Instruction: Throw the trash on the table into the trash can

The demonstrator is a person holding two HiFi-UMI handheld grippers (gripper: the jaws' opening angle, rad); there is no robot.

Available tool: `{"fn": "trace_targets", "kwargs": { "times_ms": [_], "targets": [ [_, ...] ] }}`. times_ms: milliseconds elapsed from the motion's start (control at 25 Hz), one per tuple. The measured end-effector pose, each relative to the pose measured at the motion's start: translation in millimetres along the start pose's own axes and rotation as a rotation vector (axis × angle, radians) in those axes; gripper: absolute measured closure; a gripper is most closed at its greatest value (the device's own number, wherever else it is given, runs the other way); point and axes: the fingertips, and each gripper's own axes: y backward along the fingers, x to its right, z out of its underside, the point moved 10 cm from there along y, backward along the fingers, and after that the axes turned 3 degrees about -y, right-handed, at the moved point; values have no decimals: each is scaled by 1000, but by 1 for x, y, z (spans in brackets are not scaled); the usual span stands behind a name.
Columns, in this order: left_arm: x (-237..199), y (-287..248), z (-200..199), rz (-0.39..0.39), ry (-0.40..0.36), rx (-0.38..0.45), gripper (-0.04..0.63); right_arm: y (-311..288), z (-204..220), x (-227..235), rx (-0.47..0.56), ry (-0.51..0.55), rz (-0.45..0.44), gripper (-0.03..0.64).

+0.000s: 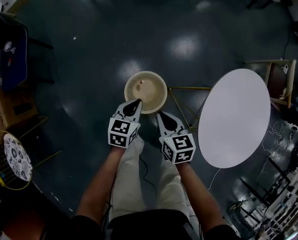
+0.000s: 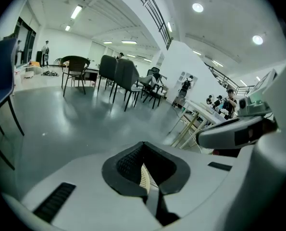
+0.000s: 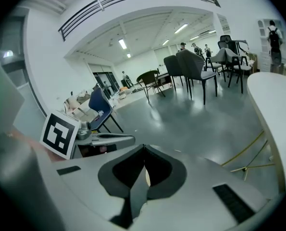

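Note:
In the head view a round beige trash can (image 1: 145, 91) stands on the dark floor, left of the white oval table (image 1: 235, 117), whose top is bare. My left gripper (image 1: 136, 103) hangs over the can's near rim with its jaws together and nothing between them. Just right of it, short of the rim, my right gripper (image 1: 160, 115) is also shut and empty. In the left gripper view the jaws (image 2: 143, 143) meet, and the can's beige mesh (image 2: 143, 177) shows below them. The right gripper view shows the jaws (image 3: 143, 147) closed too, with the left gripper (image 3: 104, 139) beside them.
The table's thin yellow legs (image 1: 186, 104) splay between the can and the tabletop. A blue chair (image 1: 11, 54) and a patterned round stool (image 1: 16, 156) stand to the left. At the right are a wooden chair (image 1: 279, 79) and loose cables (image 1: 281, 134). Dark chairs (image 2: 118, 76) stand farther off.

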Motion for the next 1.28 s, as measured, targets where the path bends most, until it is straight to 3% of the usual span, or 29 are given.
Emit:
{"fn": "trace_targets", "kwargs": {
  "times_ms": [600,1280],
  "targets": [
    [93,128,-126,45,-64,198,580,113,-110,-81,134,104,-85,598],
    [116,255,-255,49,-159,367,580,196,-228,-172,326,209,-132,598]
  ]
}}
